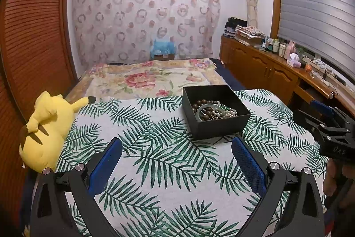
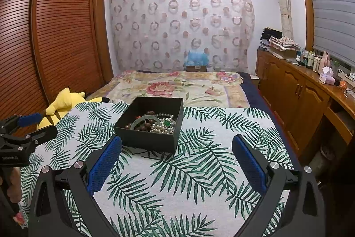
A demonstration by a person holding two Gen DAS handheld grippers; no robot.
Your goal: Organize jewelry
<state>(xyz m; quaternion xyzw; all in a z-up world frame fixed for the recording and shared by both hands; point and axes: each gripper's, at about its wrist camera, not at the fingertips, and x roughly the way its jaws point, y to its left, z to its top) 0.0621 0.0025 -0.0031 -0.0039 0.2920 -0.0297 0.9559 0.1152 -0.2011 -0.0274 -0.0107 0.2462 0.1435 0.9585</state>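
An open black box (image 1: 218,126) (image 2: 150,139) stands on the palm-leaf cloth (image 1: 155,161) (image 2: 199,170). Inside lie a jade-green bangle (image 1: 205,108) (image 2: 142,120), dark brown wooden beads (image 1: 196,106) (image 2: 144,126), pearl strands (image 1: 228,113) (image 2: 162,129) and a green-stone piece (image 2: 168,123). My left gripper (image 1: 176,143) is open and empty, hovering just short of the box. My right gripper (image 2: 176,141) is open and empty, also just in front of the box. The right gripper shows at the right edge of the left wrist view (image 1: 326,117); the left gripper shows at the left edge of the right wrist view (image 2: 33,123).
A yellow plush toy (image 1: 47,130) (image 2: 64,101) lies at the cloth's left edge. A floral bed (image 1: 150,79) (image 2: 177,86) lies beyond the box. A wooden cabinet (image 1: 266,68) (image 2: 299,90) with bottles runs along the right. A slatted wardrobe (image 1: 33,32) (image 2: 55,32) stands on the left.
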